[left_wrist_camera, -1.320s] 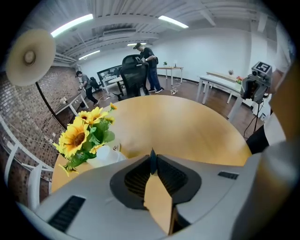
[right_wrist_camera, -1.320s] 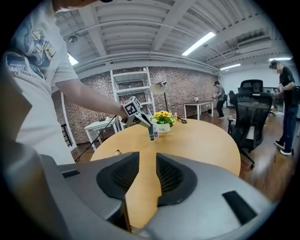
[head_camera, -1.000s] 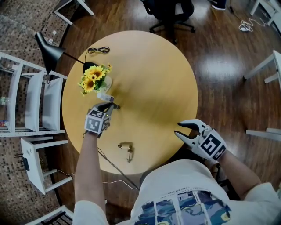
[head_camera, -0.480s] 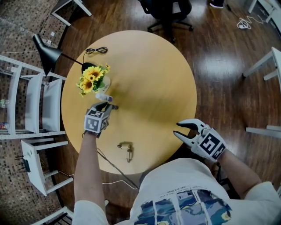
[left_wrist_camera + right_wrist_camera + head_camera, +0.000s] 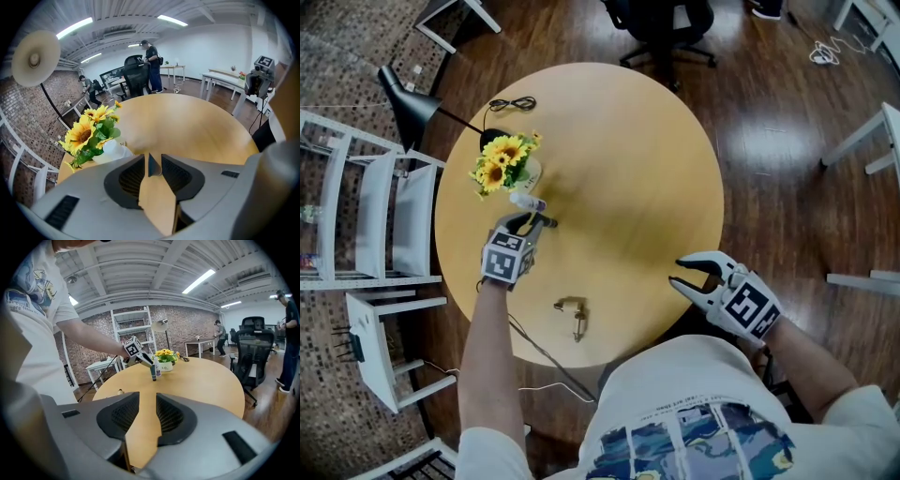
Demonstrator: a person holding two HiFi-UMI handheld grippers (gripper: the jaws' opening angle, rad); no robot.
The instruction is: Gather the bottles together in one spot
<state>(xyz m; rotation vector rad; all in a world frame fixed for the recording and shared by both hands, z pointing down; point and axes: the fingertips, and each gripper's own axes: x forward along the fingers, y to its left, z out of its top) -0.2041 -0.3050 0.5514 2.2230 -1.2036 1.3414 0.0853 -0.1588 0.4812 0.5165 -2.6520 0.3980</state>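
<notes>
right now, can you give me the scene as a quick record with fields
surface: round wooden table
bottles: dark bottle and light bottle, upright, side by side beside the sunflowers
left gripper: at the dark bottle's top; jaws have just been opening, narrow gap, dark sliver in it, likely that bottle
right gripper: by the table's near edge; jaws apart, nothing between
other: black lamp, coiled cable

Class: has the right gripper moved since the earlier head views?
No. The right gripper still sits at the round table's near-right edge, jaws apart and empty.
</notes>
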